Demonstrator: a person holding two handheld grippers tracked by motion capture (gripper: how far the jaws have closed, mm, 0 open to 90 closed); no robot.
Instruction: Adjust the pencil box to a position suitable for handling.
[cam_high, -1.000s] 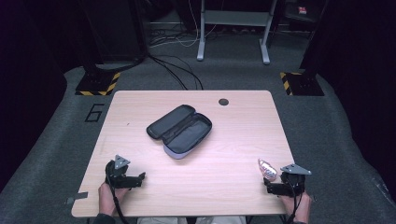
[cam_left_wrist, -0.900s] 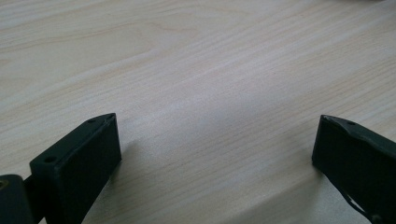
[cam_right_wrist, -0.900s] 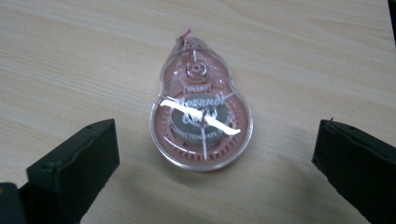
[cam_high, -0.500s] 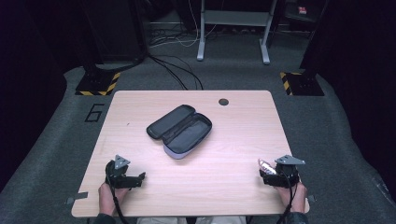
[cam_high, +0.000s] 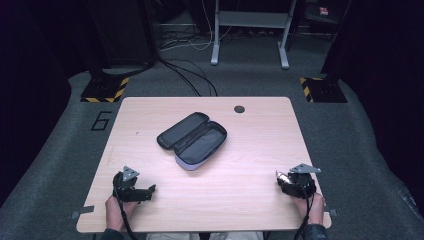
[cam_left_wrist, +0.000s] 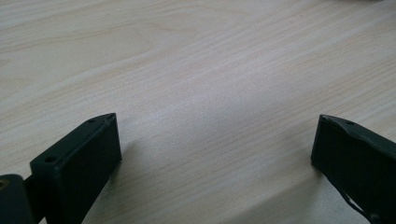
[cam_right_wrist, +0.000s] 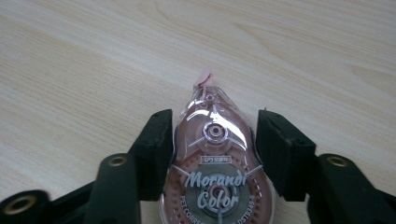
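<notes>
My right gripper (cam_right_wrist: 215, 119) is shut on a clear pink correction tape dispenser (cam_right_wrist: 215, 161) marked "Morandi Color", whose tip points away over the wood. In the high view that gripper (cam_high: 284, 181) rests low at the table's front right, held by a hand. My left gripper (cam_high: 149, 190) lies at the front left, also in a hand. Its jaws stand wide apart in the left gripper view (cam_left_wrist: 215, 121), with bare wood between them. An open dark zip case (cam_high: 192, 140) lies in the middle of the table, its lid folded back to the left and its inside bare.
The light wooden table (cam_high: 260, 150) has a round dark grommet (cam_high: 239, 109) near its far edge. Grey carpet surrounds it. Cables (cam_high: 190, 80) and a metal desk frame (cam_high: 250, 30) lie on the floor beyond.
My right gripper has turned and come down toward the table with the tape dispenser, shifting slightly left. The left gripper and the case have not moved.
</notes>
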